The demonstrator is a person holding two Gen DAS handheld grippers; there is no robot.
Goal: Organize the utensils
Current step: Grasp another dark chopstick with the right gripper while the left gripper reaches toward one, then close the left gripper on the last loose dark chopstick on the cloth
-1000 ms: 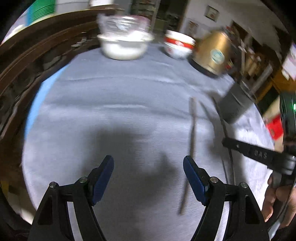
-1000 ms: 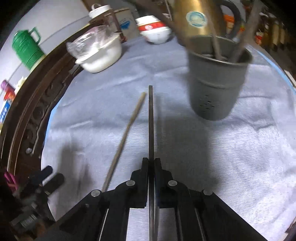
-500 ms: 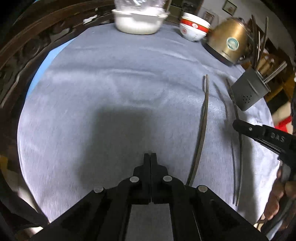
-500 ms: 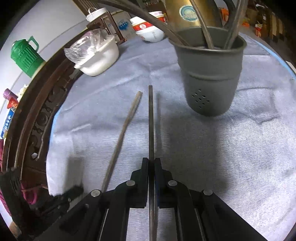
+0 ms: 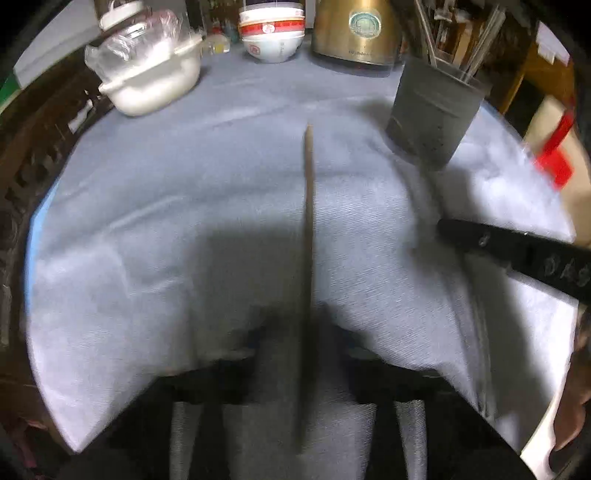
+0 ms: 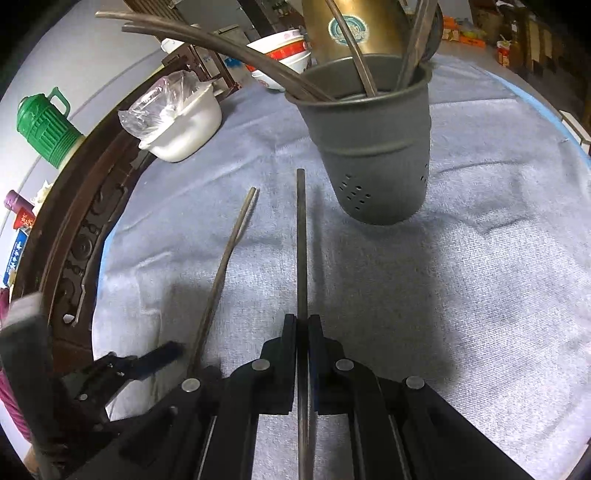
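A grey perforated utensil holder stands on the grey cloth and holds several chopsticks; it also shows in the left wrist view. My right gripper is shut on a dark chopstick that points at the holder's base. A second chopstick lies on the cloth to its left; in the left wrist view it runs up the middle between my left gripper's blurred fingers, which stand apart around it. My left gripper shows at the lower left of the right wrist view.
At the back stand a white lidded pot, stacked red-and-white bowls and a gold kettle. A dark carved wooden rim borders the table on the left. A green jug stands beyond it.
My left gripper was shut and empty beside the loose chopstick; now it has swung over it with fingers apart around it. My right gripper has carried its chopstick closer to the holder.
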